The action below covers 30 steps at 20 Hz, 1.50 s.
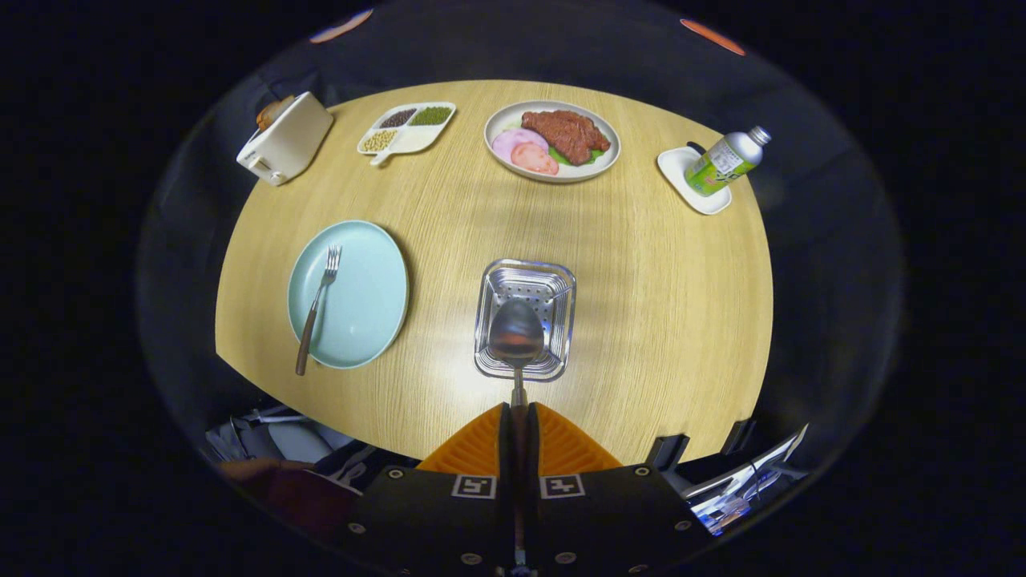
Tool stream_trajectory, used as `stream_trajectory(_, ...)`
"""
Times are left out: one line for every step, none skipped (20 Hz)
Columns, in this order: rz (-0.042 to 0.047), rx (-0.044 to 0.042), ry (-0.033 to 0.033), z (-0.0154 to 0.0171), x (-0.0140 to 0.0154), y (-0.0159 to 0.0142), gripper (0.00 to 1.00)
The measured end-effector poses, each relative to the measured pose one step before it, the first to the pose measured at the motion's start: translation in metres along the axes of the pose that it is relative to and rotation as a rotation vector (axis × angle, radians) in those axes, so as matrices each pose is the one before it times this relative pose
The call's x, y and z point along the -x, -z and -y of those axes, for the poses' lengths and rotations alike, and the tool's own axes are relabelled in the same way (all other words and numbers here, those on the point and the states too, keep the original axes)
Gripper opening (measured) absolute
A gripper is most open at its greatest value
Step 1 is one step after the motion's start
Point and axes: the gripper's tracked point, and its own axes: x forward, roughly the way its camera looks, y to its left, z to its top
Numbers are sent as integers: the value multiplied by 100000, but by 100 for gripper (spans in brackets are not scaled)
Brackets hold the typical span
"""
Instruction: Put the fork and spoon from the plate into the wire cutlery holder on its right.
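Observation:
My gripper (519,417) is shut on the spoon (516,332), whose handle runs between the two fingers. The spoon's bowl hangs ahead of the fingertips, above the open mouth of the metal cutlery holder (559,282), which stands on the wooden table straight ahead. To the left of the holder lies the pale blue plate (361,300). A fork (318,307) with a brown handle rests on that plate, its tines pointing away from me and its handle end overhanging the plate's near rim.
Across the table stand a white toaster (284,138), a divided dish of beans (406,127), a plate of meat (553,140), and a bottle (726,160) lying on a small white tray (680,167). The table's near edge (385,445) curves just before the fingers.

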Motion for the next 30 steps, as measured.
stream_trajectory(-1952, 143, -25, 58, -505, -291, 5)
stream_trajectory(-2061, 31, -339, 45, -407, -195, 5)
stream_trajectory(-2088, 187, 202, 170, -367, -41, 5)
stream_trajectory(-1106, 401, 512, 206, -212, -405, 5)
stream_trajectory(-1031, 50, 20, 62, -432, -314, 5)
stream_trajectory(-814, -68, -40, -72, -244, -350, 5)
stream_trajectory(-449, 251, 435, 130, -342, -324, 5)
stream_trajectory(-301, 656, 413, 134, -308, -356, 5)
stream_trajectory(-207, 23, 869, 77, -495, -368, 5)
stream_trajectory(-130, 252, 357, -28, -303, -243, 5)
stream_trajectory(93, -203, 113, -23, -378, -319, 5)
stream_trajectory(-176, -325, -447, -199, -277, -248, 5)
stream_trajectory(76, -68, -158, -55, -344, -136, 6)
stream_trajectory(-406, -5, 248, -6, -268, -88, 6)
stream_trajectory(-33, -322, -327, 33, -224, 52, 5)
stream_trajectory(-136, -446, -222, -211, -157, -135, 5)
stream_trajectory(20, -137, 684, 133, -159, 89, 8)
stream_trajectory(251, -174, 421, 30, 89, -30, 9)
stream_trajectory(1087, -357, -611, -205, 395, 30, 13)
stream_trajectory(1555, -1026, -1114, -192, 675, -93, 13)
stream_trajectory(2043, -1687, -226, 8, 701, -145, 18)
stream_trajectory(2803, -844, 171, 47, 883, -228, 26)
stream_trajectory(4354, -1019, 586, 9, 1153, -437, 39)
stream_trajectory(4673, -881, -353, -426, 1239, -416, 48)
stream_trajectory(5346, -768, 189, -572, 1208, -710, 64)
stream_trajectory(5680, 57, -463, -857, 1121, -590, 73)
stream_trajectory(6329, 118, -288, -947, 1024, -844, 86)
stream_trajectory(5502, -810, 622, -855, 794, -494, 93)
stream_trajectory(5817, -2150, 418, -1090, 619, -705, 99)
stream_trajectory(4738, -1782, -1258, -1440, 558, -278, 99)
